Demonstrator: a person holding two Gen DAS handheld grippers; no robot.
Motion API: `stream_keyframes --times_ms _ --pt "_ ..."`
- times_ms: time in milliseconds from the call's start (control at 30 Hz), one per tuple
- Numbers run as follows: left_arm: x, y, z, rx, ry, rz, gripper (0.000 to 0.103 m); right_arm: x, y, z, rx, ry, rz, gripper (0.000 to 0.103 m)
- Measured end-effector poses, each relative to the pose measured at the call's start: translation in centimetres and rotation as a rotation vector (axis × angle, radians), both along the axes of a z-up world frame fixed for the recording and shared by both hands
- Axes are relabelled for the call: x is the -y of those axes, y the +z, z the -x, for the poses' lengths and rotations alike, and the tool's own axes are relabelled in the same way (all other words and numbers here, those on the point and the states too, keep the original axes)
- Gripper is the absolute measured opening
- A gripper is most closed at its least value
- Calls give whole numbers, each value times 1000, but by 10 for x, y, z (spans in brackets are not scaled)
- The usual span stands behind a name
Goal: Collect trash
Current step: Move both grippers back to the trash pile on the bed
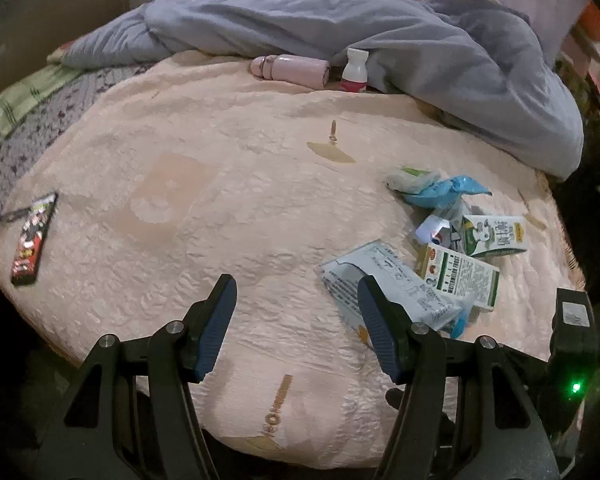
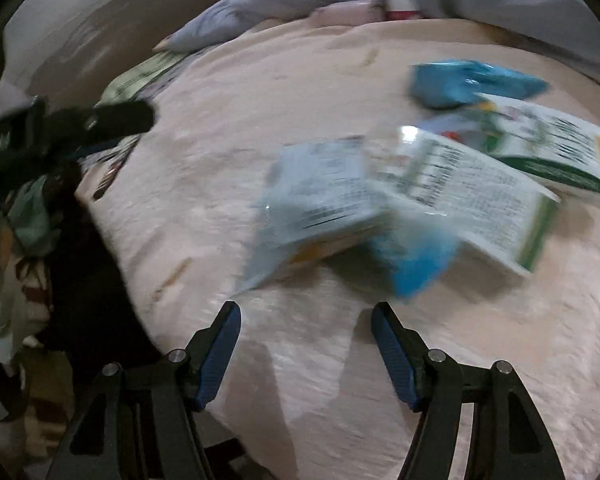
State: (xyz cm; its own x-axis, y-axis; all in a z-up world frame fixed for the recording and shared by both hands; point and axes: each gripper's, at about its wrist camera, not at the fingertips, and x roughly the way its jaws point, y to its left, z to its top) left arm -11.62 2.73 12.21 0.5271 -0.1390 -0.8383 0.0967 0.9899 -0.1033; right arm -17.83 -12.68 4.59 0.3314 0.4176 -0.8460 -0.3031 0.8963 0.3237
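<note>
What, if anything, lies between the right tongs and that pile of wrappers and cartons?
Nothing visible. The right tongs are open and empty above bare blanket, and the nearest wrapper lies just ahead with no object between them.

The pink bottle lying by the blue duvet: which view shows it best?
Left wrist view: the pink bottle lies sharp and whole on its side beside the blue duvet. Right wrist view shows only a blurred pink strip at its top edge.

Both views are dimly lit, with dark vignetted corners and strong fisheye bending at the edges. The left wrist view is sharp. The right wrist view is smeared by motion blur, so print on the cartons (image 2: 476, 184) cannot be read. Soft shadows are cast under the fingers (image 2: 216, 356).
</note>
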Motion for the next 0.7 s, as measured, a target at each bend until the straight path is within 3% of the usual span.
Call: stream_keyframes --times_ms 167,367,467,567,700 --pt "7 -10 -2 -37 -23 92 62 20 11 5 -3 27 -25 65" --pt "28 -23 -8 -94 -31 196 62 77 28 9 74 -118 106 65" --pt "43 -25 -7 -109 -57 236 62 95 27 4 62 -157 83 65" --pt "60 -23 -11 -72 -64 253 62 106 26 3 64 -185 88 65" --pt "86 -33 -28 -95 -92 199 62 110 23 6 49 -200 77 65"
